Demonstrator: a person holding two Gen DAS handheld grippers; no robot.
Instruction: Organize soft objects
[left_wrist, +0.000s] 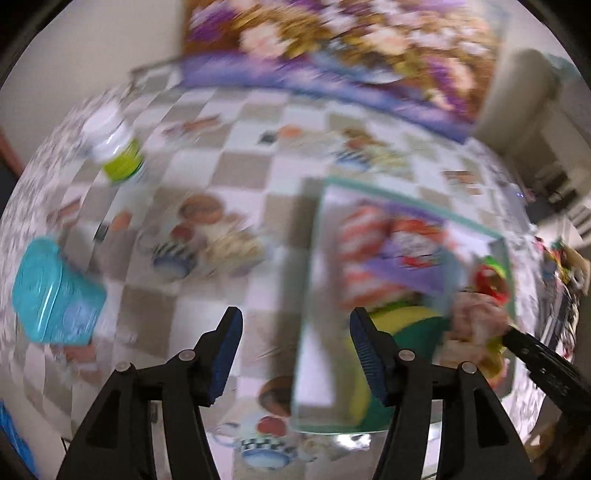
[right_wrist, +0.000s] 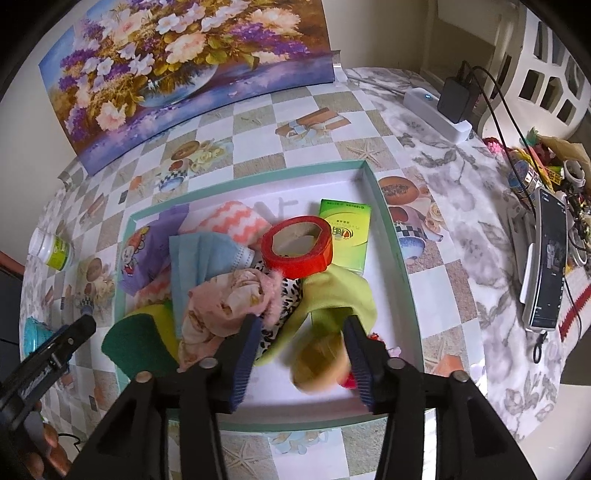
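Observation:
A shallow box with a teal rim (right_wrist: 392, 236) holds a pile of soft things: blue face masks (right_wrist: 199, 254), a pink floral cloth (right_wrist: 221, 306), a yellow-green cloth (right_wrist: 340, 291), a green sponge (right_wrist: 136, 347), a pink zigzag cloth (right_wrist: 240, 218), plus a red tape roll (right_wrist: 295, 247) and a green tissue pack (right_wrist: 347, 229). My right gripper (right_wrist: 303, 324) hangs open over the box's near end. A blurred tan roll (right_wrist: 319, 363) lies between its pads with a gap on the left side. My left gripper (left_wrist: 295, 325) is open and empty over the box's left rim (left_wrist: 306, 280); that view is motion-blurred.
A teal tub (left_wrist: 55, 291) and a white bottle with a green label (left_wrist: 114, 147) stand left of the box on the checked tablecloth. A flower painting (right_wrist: 184, 66) leans at the back. A power strip (right_wrist: 436, 110), cables, a phone (right_wrist: 546, 258) and clutter fill the right side.

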